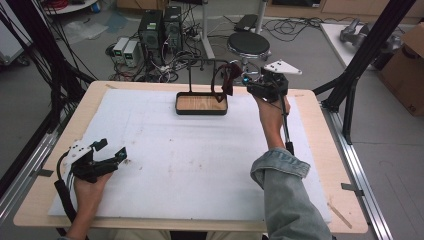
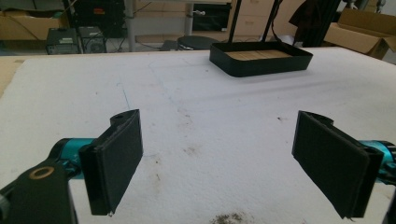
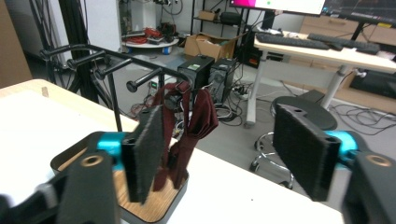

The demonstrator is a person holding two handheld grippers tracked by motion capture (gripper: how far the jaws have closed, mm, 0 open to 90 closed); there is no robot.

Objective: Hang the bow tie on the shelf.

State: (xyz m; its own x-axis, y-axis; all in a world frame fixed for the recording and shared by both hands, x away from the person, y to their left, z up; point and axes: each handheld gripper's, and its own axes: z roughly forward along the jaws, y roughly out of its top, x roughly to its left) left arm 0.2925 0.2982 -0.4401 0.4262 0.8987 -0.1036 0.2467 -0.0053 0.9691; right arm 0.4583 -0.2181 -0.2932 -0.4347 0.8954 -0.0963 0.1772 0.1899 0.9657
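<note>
A dark red strap (image 3: pixel 187 126) is hung from a peg of the black metal rack (image 3: pixel 112 63) over the wood-floored black tray (image 1: pixel 201 104). The right gripper (image 1: pixel 245 80) is held beside it, jaws released, nothing between. The left gripper (image 2: pixel 217 161) is spread wide, well short of the tray.

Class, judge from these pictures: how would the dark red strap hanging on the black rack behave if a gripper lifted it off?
The strap drapes in folds from a peg, so it is probably floppy. It looks thin, likely light. The rack has a narrow post, so tugging might tip it.
</note>
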